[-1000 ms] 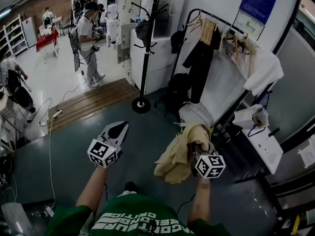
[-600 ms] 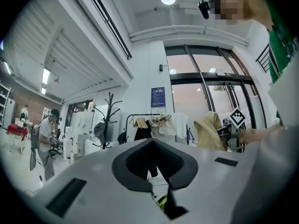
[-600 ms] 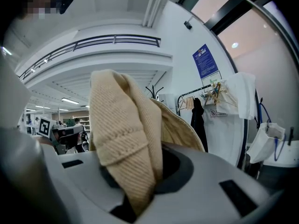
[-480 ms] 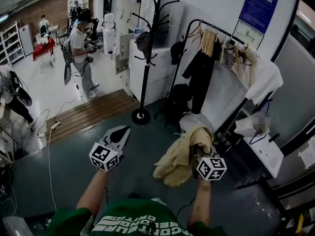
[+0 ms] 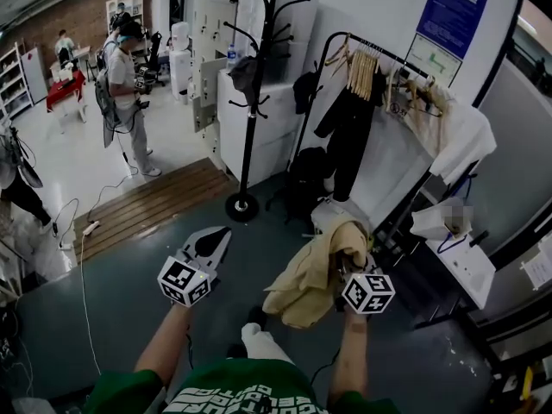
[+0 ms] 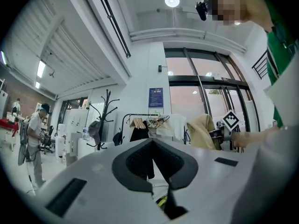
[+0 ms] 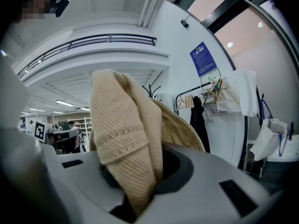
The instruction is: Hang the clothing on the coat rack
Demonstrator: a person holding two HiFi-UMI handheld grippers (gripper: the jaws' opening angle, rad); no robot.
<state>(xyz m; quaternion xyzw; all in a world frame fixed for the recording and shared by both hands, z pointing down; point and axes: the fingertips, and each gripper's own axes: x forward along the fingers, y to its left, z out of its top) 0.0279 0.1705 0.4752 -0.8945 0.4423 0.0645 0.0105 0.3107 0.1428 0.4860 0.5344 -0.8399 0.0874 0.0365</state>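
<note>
My right gripper (image 7: 140, 174) pinches a fold of the soft, light beige knit (image 5: 309, 276) (droopy, best hooked by its collar), well apart from the coat rack (image 5: 251, 102); my left gripper (image 5: 213, 238) has its jaws pressed together, empty.

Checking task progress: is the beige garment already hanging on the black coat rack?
No, the beige garment is clamped in the right gripper, well short of the coat rack.

Green short-sleeved T-shirt (image 5: 233, 386), white block lettering across the chest. Forearms bare. Left tongs (image 5: 216, 238) and right tongs (image 7: 140, 176): pale grey shells, black-lined mouths, small black rectangular insets on top. Each carries a white cube (image 5: 184, 280) printed with black square markers.
</note>
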